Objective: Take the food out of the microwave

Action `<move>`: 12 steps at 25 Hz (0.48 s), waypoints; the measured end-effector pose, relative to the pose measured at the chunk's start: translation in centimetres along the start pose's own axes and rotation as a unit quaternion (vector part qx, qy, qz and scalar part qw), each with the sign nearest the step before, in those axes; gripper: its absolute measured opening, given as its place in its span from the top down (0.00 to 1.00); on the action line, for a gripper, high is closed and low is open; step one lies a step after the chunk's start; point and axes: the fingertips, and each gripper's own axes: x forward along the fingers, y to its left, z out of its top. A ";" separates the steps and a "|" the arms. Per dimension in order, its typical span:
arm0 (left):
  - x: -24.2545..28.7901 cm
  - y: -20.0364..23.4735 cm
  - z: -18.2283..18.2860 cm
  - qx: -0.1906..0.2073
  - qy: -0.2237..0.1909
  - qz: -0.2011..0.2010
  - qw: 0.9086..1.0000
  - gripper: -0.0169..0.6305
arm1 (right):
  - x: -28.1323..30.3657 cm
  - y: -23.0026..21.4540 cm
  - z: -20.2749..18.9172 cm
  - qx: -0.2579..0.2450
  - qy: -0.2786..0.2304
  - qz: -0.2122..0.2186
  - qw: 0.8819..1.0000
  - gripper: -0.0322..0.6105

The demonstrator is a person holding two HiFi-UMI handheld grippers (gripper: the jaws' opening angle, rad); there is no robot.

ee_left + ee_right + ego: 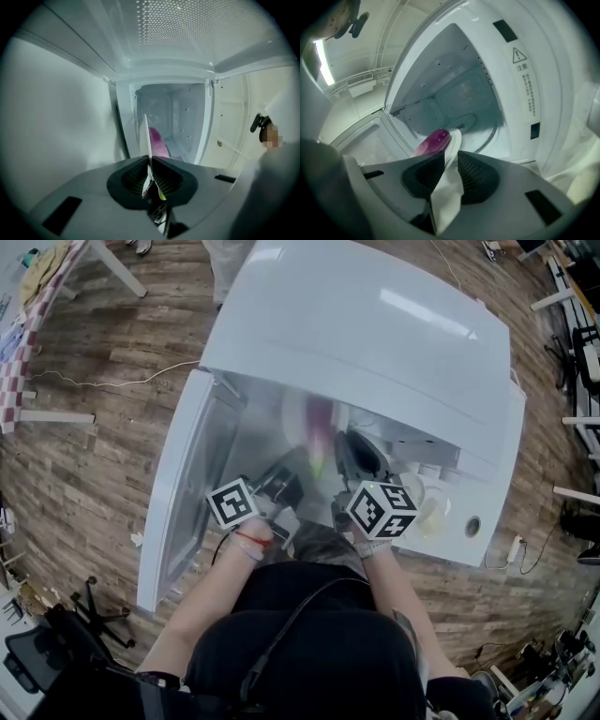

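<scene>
A white plate (302,418) carrying a purple food item (322,420) hangs at the mouth of the open white microwave (375,324). My left gripper (281,486) is shut on the plate's near-left rim. In the left gripper view the plate (147,136) stands edge-on between the pads of the left gripper (151,161), with the purple food (158,143) just behind. My right gripper (361,454) is shut on the right rim. In the right gripper view the plate (454,140) runs between the jaws of the right gripper (449,161), and the food (436,140) lies beyond them.
The microwave door (178,493) swings open to the left. Its control panel (441,512) with knobs is on the right. The cavity (450,93) stands behind the plate. Wooden floor, a loose cable (112,381) and furniture legs surround the unit.
</scene>
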 end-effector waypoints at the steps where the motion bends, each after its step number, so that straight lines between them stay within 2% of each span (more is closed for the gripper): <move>1: 0.0 0.0 0.0 -0.003 0.000 -0.001 1.000 0.92 | -0.2 -0.1 -0.1 0.006 0.000 -0.002 1.000 0.79; 6: 0.0 -0.1 0.0 -0.023 -0.007 -0.010 1.000 0.92 | -1.1 -0.2 -0.3 0.062 -0.007 0.001 0.998 0.79; 12: 0.0 -0.3 -0.2 -0.034 -0.005 -0.014 0.999 0.92 | -1.0 0.3 -1.7 0.135 0.011 0.019 0.991 0.79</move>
